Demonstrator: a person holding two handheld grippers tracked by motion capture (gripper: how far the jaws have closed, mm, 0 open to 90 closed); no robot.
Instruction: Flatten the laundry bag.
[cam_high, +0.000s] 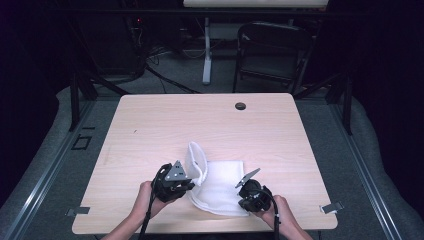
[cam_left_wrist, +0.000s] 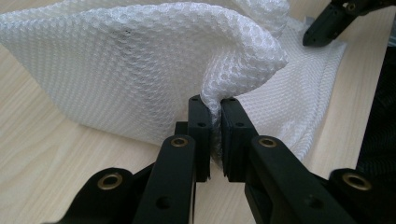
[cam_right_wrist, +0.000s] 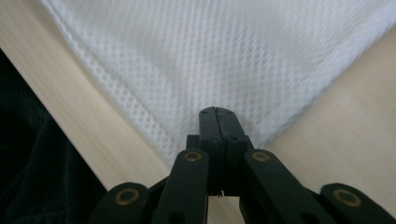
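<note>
A white mesh cloth (cam_high: 220, 187) lies on the wooden table (cam_high: 150, 125) near the front edge, its left part lifted into a standing fold (cam_high: 196, 160). My left gripper (cam_high: 191, 176) is shut on the cloth; in the left gripper view its jaws (cam_left_wrist: 212, 105) pinch a bunched edge of the mesh (cam_left_wrist: 140, 70). My right gripper (cam_high: 241, 198) sits at the cloth's near right corner. Its jaws (cam_right_wrist: 217, 114) are shut tight with the tips over the mesh (cam_right_wrist: 233, 56), and no cloth shows between them. It also shows far off in the left gripper view (cam_left_wrist: 322, 32), resting on the cloth.
A dark round grommet (cam_high: 240, 106) sits near the table's far edge. Metal clips stand at the front corners (cam_high: 77, 211) (cam_high: 331, 207). Behind the table are a black chair (cam_high: 272, 50) and a white desk leg (cam_high: 206, 50). Bare wood surrounds the cloth.
</note>
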